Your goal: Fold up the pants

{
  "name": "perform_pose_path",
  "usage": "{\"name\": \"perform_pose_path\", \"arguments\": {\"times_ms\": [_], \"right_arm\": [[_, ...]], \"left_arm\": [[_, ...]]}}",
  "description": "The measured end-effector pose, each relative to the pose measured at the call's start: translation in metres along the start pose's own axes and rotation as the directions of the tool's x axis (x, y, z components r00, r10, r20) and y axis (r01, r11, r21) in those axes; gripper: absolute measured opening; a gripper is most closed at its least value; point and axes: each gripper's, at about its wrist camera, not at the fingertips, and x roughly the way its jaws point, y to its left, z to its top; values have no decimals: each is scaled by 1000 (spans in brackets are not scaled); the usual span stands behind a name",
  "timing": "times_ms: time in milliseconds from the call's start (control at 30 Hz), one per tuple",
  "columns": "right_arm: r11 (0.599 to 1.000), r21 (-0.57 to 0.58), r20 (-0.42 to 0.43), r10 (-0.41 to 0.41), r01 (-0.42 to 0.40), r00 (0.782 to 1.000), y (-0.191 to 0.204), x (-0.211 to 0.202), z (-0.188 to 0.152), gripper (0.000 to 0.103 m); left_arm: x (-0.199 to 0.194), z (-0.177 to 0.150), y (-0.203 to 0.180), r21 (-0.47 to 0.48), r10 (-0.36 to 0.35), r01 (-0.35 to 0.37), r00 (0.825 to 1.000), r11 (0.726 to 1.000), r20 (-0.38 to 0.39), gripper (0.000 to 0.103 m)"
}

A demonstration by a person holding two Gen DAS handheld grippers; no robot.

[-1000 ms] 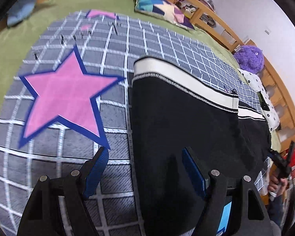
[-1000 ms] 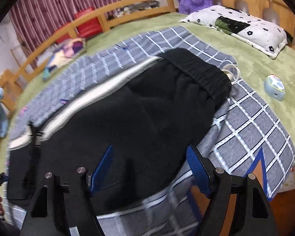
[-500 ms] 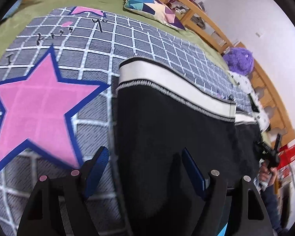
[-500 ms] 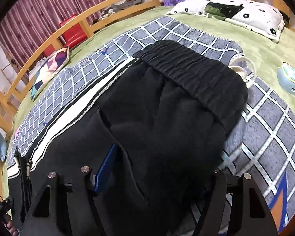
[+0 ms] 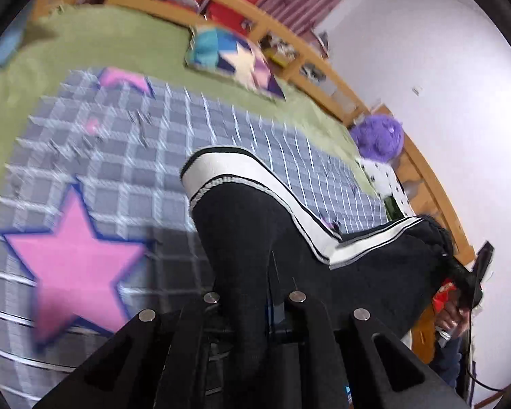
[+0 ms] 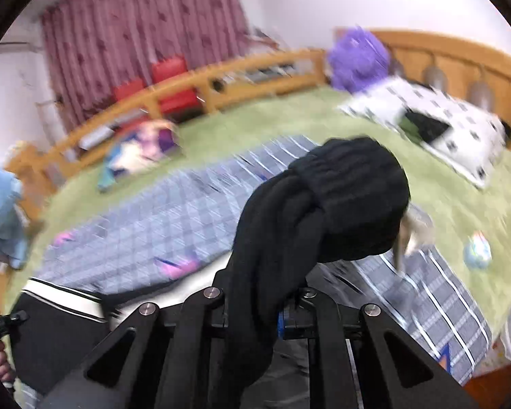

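The black pants (image 5: 248, 238) with the white side stripe hang lifted off the bed, pinched at two places. In the left wrist view the leg end rises through the middle of the frame, its white cuff band at the centre, and the cloth runs down into the left gripper (image 5: 252, 310) at the bottom centre. That gripper's jaws are pressed together on a fold of the black fabric, which fills the narrow gap between them. From there the pants stretch toward the right edge of the frame, where the right gripper (image 5: 473, 276) grips the waist end, held by a hand (image 5: 451, 317) at the lower right.

In the right wrist view the elastic waistband (image 6: 351, 184) bunches up in the centre of the frame and droops over, with a pale drawstring (image 6: 408, 235) dangling on its right side. The right gripper at the bottom centre is pinching the dark cloth, jaws drawn close with the fabric clamped between. The striped leg trails to the lower left, toward the other gripper at the left edge.

Beneath lies a grey checked blanket (image 5: 136, 177) with a pink star (image 5: 71, 255) at the left of the left view, spread over a green bedcover (image 6: 289, 116). A purple plush toy (image 6: 357, 58) and a spotted pillow (image 6: 453, 126) sit at the upper right of the right view, both blurred.
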Motion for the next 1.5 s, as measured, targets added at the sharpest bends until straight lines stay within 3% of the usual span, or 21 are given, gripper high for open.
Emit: {"name": "perform_pose_path", "arguments": {"times_ms": [133,233,333,400,433,467,500,567,633,667,733,767,867,900,967,1100,1167,1233,1300,1433,1500], "right_arm": [[985,-43,37,166,-165,985,49,-22,17,14],[971,-99,20,219,-216,976,78,-8,1,14],[973,-72,-124,208,-217,970,81,51,-40,15],[991,-65,-225,103,-121,969,71,92,-71,17],[995,-62,-281,61,-81,958,63,110,-87,20],[997,-58,-324,25,-47,946,54,124,-102,26],[997,-34,-363,46,-63,931,41,131,-117,26],[994,-7,-366,96,-105,926,28,125,-122,38],[997,-12,-364,66,-75,929,20,114,-118,56],[998,-8,-351,54,-61,935,18,109,-116,59],[998,24,-324,63,-59,944,11,102,-112,63],[997,52,-324,73,-59,943,8,104,-111,67],[979,197,-336,108,-42,936,-1,127,-118,70],[971,233,-331,121,-43,936,-2,133,-121,70],[971,239,-292,86,-15,953,5,135,-116,47],[955,280,-178,149,-95,973,-2,112,-99,40],[962,261,-237,139,-75,961,-2,118,-99,46],[983,182,-352,89,-25,932,1,128,-102,47],[991,137,-368,57,-7,928,1,113,-103,47],[992,-63,-313,-127,113,941,34,63,-88,48],[987,-142,-253,-106,72,962,73,37,-75,49]], "left_arm": [[-61,19,29,-6,105,-105,991,995,82,10],[-69,18,61,-5,220,-220,973,976,67,10],[-48,-2,99,0,301,-301,953,954,-17,12],[-23,-17,124,6,409,-410,908,912,-92,23],[-12,-25,135,13,462,-464,878,886,-124,38],[-6,-30,143,14,482,-485,864,874,-146,53],[-5,-33,146,12,501,-505,852,863,-152,56],[-15,-31,137,31,506,-507,853,862,-125,56],[-24,-31,120,64,513,-509,854,858,-83,64],[-30,-30,110,84,512,-508,857,857,-48,69],[-36,-32,94,110,470,-467,883,878,-4,71],[-36,-34,85,107,423,-421,906,901,3,72],[-17,-48,68,81,295,-292,955,953,-29,73],[-3,-59,61,79,268,-263,961,961,-61,73],[30,-84,46,78,204,-195,970,978,-133,71],[55,-123,0,251,211,-171,967,953,-145,73],[48,-119,-1,225,165,-125,972,966,-169,72],[36,-111,8,170,129,-98,975,981,-181,72],[10,-102,23,117,149,-133,980,984,-134,72],[-39,-92,41,87,250,-248,968,965,-17,73],[-54,-86,51,43,277,-277,961,960,11,74]]}}
